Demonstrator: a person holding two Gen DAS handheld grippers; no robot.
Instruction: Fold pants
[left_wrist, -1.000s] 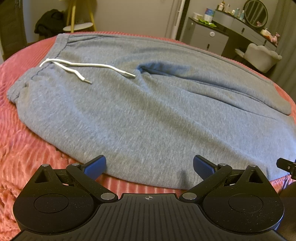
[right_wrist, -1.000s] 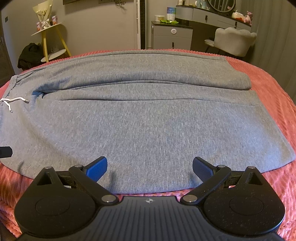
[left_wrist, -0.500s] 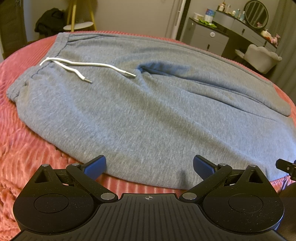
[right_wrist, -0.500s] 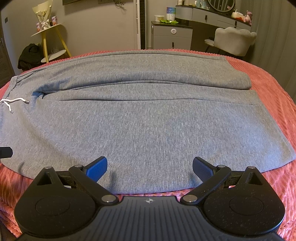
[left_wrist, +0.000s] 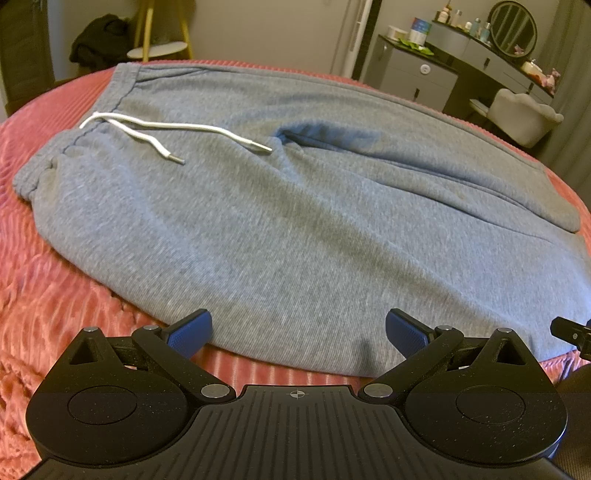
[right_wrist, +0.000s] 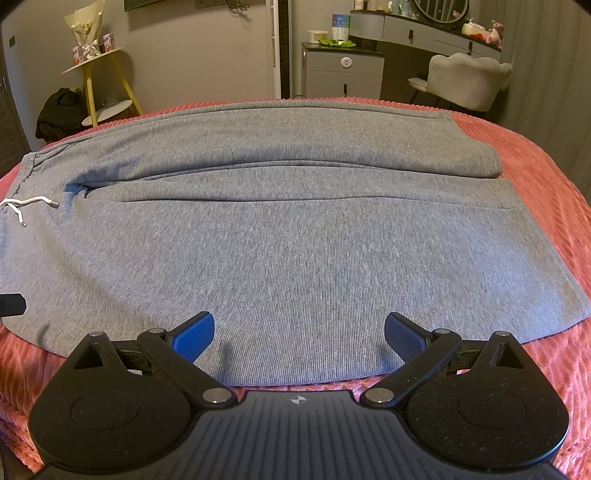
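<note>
The gray pants (right_wrist: 295, 236) lie flat on the bed (right_wrist: 535, 147), which has a pink cover. Their long side runs from 9 o'clock to 3 o'clock in front of both tools. The waist end, with its white string (left_wrist: 155, 129), is out at 9 o'clock. The leg ends are at 3 o'clock. One leg lies farther away, toward 12 o'clock, and the other leg is the near one.

The left tongs (left_wrist: 298, 334) are wide open and hold nothing. They hang just over the near edge of the pants, closer to the waist end. The right tongs (right_wrist: 299, 336) are wide open too, and empty. They sit over the same near edge, closer to the leg ends. In both views the cloth lies at 12 o'clock from the tongs, with the near edge right between the blue pads (right_wrist: 194, 336).

I think no fold has been started yet. Each tool looks ready to pinch the near edge and carry it toward 12 o'clock, over the far leg.

No boxes or baskets show here.
</note>
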